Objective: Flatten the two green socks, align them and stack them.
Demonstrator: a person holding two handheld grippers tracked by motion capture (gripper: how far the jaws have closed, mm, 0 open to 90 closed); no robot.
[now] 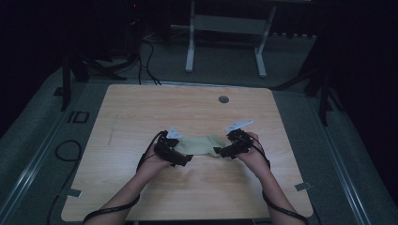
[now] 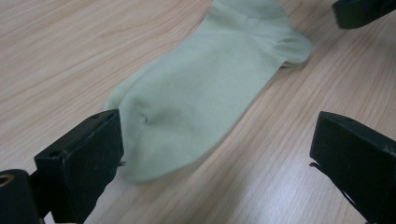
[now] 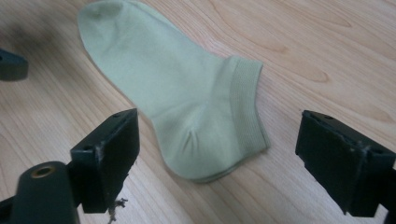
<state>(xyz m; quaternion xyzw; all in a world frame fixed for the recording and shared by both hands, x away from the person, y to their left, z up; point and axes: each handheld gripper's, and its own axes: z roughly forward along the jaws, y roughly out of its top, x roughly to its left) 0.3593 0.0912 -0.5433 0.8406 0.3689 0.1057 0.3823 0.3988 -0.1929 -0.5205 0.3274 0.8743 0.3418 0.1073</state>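
Left tool [image 2: 215, 154] and right tool [image 3: 217, 154], both with jaws spread wide and grasping nothing, face each other across a pale green sock [image 1: 202, 144] lying flat on the tabletop [image 1: 141, 108], toe nearest the left tool, cuff nearest the right.

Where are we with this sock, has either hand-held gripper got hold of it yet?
Done so far: the pale green sock lies flat on the wooden table, and a gripper is lined up at each end. In hand: nothing. The left hand-held gripper is open around the toe, the right hand-held gripper open around the cuff and heel. Left: closing on it and whatever handling follows.
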